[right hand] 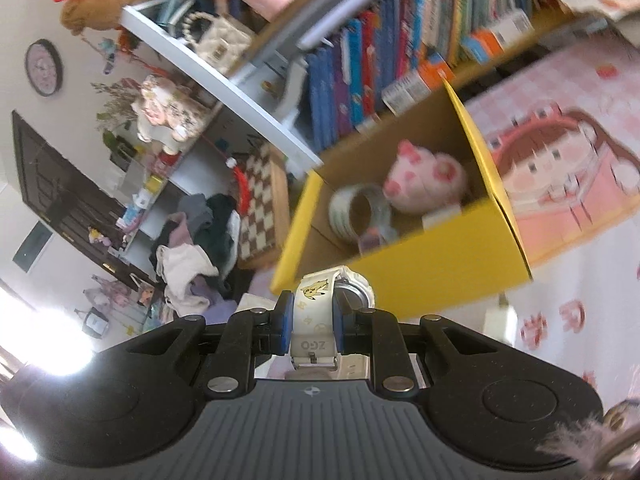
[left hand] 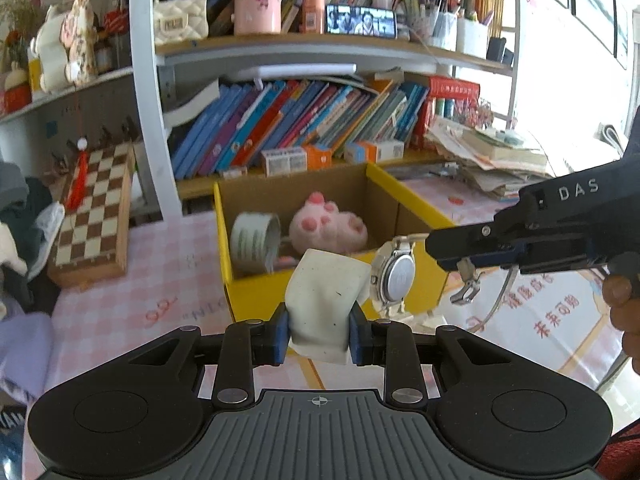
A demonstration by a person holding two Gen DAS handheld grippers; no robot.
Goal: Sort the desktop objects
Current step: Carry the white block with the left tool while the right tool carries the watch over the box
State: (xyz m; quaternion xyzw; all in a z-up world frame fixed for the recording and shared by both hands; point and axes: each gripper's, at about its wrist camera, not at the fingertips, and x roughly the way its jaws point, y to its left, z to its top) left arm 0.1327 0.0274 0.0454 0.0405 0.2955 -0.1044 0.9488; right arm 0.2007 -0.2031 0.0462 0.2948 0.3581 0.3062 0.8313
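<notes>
Left claw (left hand: 319, 330) clamped tight on a white, cushion-like block (left hand: 324, 300), blue pads (left hand: 282, 328) pressing both its sides, held above the pink checked worktop (left hand: 132, 280). Right claw (right hand: 311, 322) likewise closed, gripping the white strap of a wristwatch (right hand: 316, 312) printed with a yellow cartoon figure; in the left view that claw (left hand: 444, 254) reaching in from the right, the watch (left hand: 394, 276) dangling with its metal case back showing, just beside the block and clear of the worktop. Behind both, toward the worktop's far edge by the bookshelf, an open yellow cardboard box (left hand: 248, 296) holding a roll of tape (left hand: 256, 242) and a pink plush toy (left hand: 328, 226). Off by the left edge, a chessboard (left hand: 96, 208) lying flat.
</notes>
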